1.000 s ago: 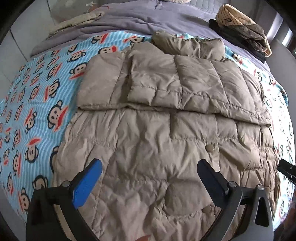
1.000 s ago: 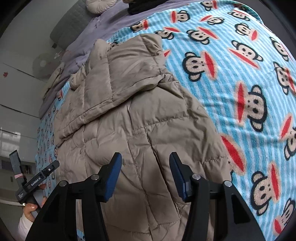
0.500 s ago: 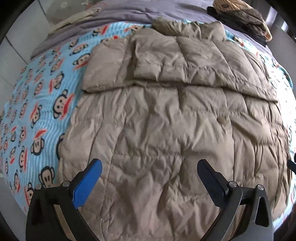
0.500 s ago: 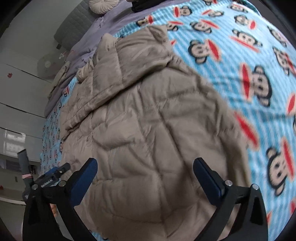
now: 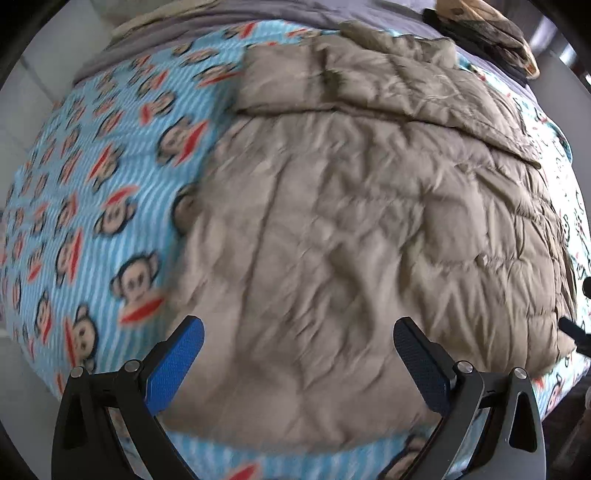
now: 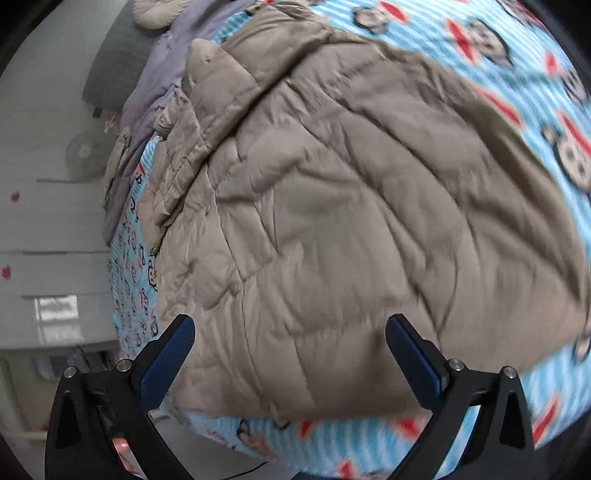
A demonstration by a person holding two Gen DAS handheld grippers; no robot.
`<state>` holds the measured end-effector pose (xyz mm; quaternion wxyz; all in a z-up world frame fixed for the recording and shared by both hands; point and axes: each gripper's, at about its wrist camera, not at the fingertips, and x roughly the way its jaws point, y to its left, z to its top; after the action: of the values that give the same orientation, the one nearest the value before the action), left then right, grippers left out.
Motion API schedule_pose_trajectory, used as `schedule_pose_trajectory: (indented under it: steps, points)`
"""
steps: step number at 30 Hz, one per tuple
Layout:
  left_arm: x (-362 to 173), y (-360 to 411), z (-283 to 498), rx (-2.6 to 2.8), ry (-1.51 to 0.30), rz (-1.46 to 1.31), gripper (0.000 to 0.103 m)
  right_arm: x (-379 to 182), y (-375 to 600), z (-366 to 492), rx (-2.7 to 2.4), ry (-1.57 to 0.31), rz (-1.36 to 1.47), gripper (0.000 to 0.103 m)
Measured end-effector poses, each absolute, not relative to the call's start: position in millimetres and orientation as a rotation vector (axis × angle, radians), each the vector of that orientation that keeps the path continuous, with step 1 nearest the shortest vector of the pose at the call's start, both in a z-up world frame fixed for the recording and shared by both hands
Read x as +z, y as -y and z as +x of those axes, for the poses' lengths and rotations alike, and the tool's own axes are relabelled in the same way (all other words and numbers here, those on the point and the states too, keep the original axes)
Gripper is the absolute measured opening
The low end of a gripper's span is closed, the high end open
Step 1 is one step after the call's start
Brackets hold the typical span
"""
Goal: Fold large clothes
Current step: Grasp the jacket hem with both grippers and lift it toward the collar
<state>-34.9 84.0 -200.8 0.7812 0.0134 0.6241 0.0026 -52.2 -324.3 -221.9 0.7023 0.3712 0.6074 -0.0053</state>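
Observation:
A large beige quilted puffer coat [image 5: 351,206] lies flat on a bed, its sleeves folded across the far part near the hood [image 5: 399,44]. It also shows in the right wrist view [image 6: 351,221]. My left gripper [image 5: 297,354] is open and empty, hovering above the coat's near hem. My right gripper [image 6: 290,350] is open and empty too, above the hem near the coat's other corner. Both views are blurred by motion.
The coat lies on a blue striped blanket with monkey faces [image 5: 96,206], also in the right wrist view [image 6: 546,103]. A purple sheet [image 5: 221,22] and a pile of dark and patterned clothes [image 5: 491,29] lie at the far end. White drawers [image 6: 48,229] stand beside the bed.
Both grippers have pulled back and up from the coat, so the near hem and blanket edge now show. The right gripper went from nearly shut to wide open.

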Motion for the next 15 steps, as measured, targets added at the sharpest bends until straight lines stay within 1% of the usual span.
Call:
schedule_pose_trajectory:
  steps: [5, 10, 15]
  points:
    - [-205.3, -130.2, -66.4, 0.05, -1.41, -0.101, 0.103, -222.0, 317.7, -82.7, -0.057, -1.375, 0.881, 0.103]
    - [-216.0, -157.0, -90.2, 0.043, -1.448, -0.199, 0.103, -228.7, 322.3, -107.0, -0.112, -1.392, 0.944, 0.103]
    - [-245.2, -170.5, -100.0, -0.034, -1.513, -0.413, 0.103, -237.9, 343.0, -127.9, -0.2, -1.363, 1.038, 0.103]
